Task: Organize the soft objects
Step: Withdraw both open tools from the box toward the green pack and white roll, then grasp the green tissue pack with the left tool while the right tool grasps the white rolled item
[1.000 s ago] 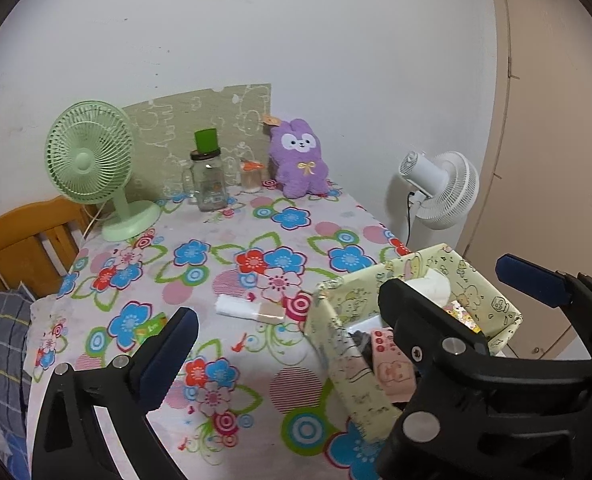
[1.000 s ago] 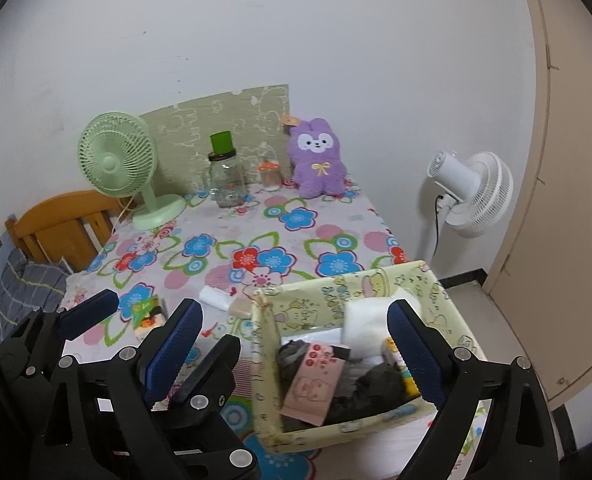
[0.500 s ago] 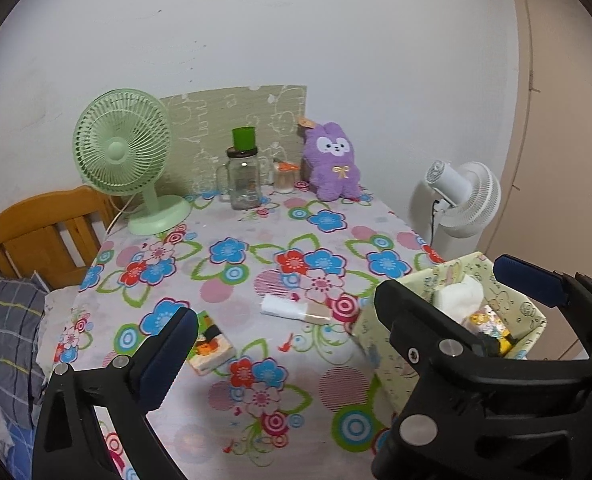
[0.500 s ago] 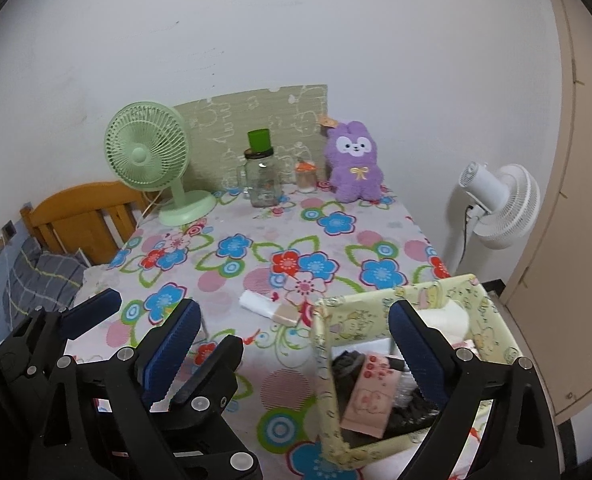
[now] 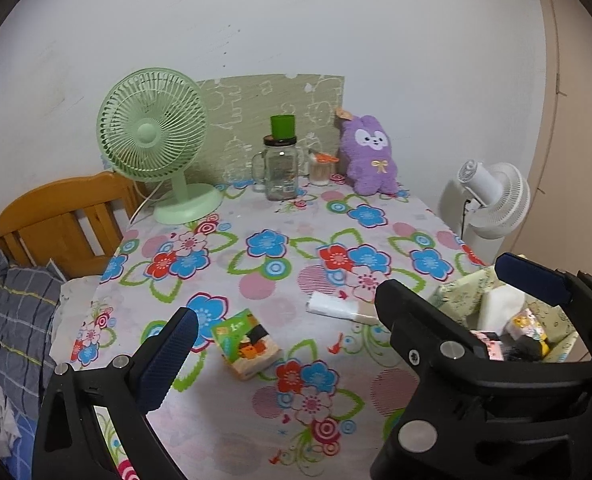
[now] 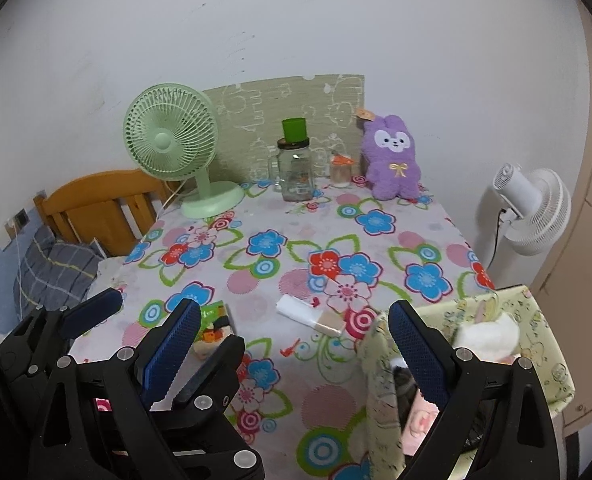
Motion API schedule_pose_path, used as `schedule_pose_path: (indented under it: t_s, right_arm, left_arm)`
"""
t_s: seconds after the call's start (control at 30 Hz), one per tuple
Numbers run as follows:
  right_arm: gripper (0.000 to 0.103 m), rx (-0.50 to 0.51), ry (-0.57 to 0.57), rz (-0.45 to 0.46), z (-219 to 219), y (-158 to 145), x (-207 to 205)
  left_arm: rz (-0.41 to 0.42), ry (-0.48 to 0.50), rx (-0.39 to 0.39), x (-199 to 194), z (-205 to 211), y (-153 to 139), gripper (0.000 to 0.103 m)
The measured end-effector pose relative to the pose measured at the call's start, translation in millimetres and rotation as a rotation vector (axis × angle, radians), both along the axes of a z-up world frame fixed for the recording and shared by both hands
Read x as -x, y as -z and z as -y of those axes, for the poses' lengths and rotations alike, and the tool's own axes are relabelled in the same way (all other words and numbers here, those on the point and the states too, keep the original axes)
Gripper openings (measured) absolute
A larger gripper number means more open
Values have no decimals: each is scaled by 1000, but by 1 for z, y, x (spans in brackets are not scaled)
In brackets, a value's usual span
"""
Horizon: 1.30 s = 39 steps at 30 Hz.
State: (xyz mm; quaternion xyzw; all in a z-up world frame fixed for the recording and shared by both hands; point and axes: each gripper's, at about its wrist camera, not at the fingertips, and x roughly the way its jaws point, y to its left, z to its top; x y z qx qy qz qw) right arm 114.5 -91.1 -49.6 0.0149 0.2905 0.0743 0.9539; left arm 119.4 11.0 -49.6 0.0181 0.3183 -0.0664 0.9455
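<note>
Left claw [image 5: 344, 308] wide apart, empty; right claw [image 6: 292, 336] likewise. Tissue pack [image 5: 246, 344] now between left claw fingers; box [image 6: 536, 344] shifted right.

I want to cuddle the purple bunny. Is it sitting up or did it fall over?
Sitting up. The bunny stands upright at the table's far edge, face forward, ears up.

Both grippers have pulled back and swung to the left, so more of the bench [image 5: 256, 280] shows now. The yellow box [image 6: 544, 332] of soft things has slid to the right edge of both views. A small green and orange packet [image 5: 246, 344] that was mostly hidden a second ago now lies in plain sight near the left gripper [image 5: 348, 312].
</note>
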Motion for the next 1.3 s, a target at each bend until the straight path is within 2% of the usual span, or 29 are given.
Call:
schedule_pose_path:
  t_s: [0.6, 0.87, 0.97, 1.3]
  right_arm:
    - [96, 10, -15, -34, -31, 20, -43]
    - [96, 51, -18, -53, -44, 36, -67]
    - [91, 54, -18, -77, -46, 44, -77]
    - [88, 52, 2, -149, -48, 72, -103]
  left_arm:
    - [-40, -63, -22, -36, -31, 21, 103]
    - [-91, -85, -10, -55, -42, 41, 103]
    - [-116, -96, 4, -63, -46, 50, 103]
    - [-178, -89, 27, -85, -46, 77, 103]
